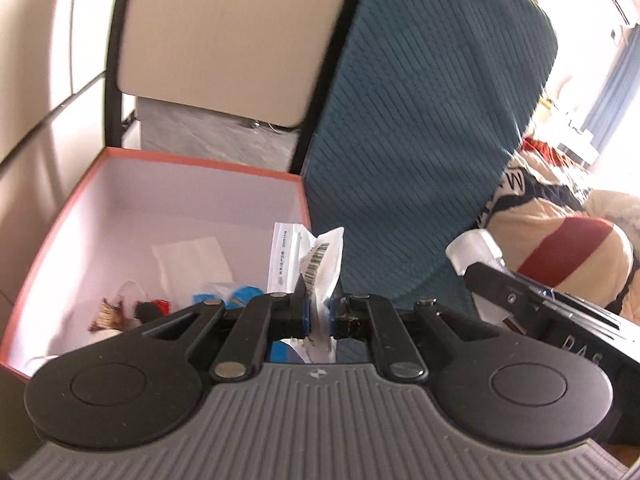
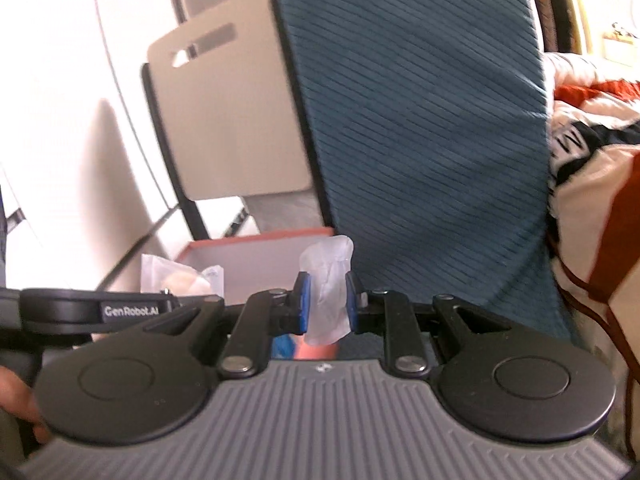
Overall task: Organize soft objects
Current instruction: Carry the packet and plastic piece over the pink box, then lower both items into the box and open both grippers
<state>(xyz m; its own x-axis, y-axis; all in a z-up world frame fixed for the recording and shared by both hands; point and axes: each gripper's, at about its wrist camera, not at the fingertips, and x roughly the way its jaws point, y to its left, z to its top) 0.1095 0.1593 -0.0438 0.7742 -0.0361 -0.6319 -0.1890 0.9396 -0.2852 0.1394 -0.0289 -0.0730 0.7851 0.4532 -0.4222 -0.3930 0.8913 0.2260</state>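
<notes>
Soft packets are the matter at hand, and most of what surrounds them is larger, so start with the teal ribbed cushion point(image 1: 420, 128), which stands upright and fills the middle and right of both views, its lower edge just beside the right wall of the box. Left of it, farther back, a beige chair back point(image 1: 224, 36) in a dark frame leans against a pale wall. At the far right lies a quilt point(image 1: 560, 232) in cream, red and dark blue. Below the chair sits the orange-rimmed box point(image 1: 192, 162), open at the top with a pale lining; on its floor lie a folded white sheet point(image 1: 192, 260), a small blue wrapper point(image 1: 244, 294) and some little dark and red items too small to tell apart. The left gripper point(image 1: 319, 314) is near the box's right front corner, its blue pads point(image 1: 307, 316) clenched on a white barcoded packet point(image 1: 324, 268) that sticks up between them, tilted slightly, with more of it hanging below. The right gripper point(image 2: 325, 300) is clamped on a clear crumpled plastic pouch point(image 2: 328, 280), held upright in front of the box's far rim and just left of the cushion. The right gripper's black body with its white-tipped load shows at the right edge of the left wrist view.
</notes>
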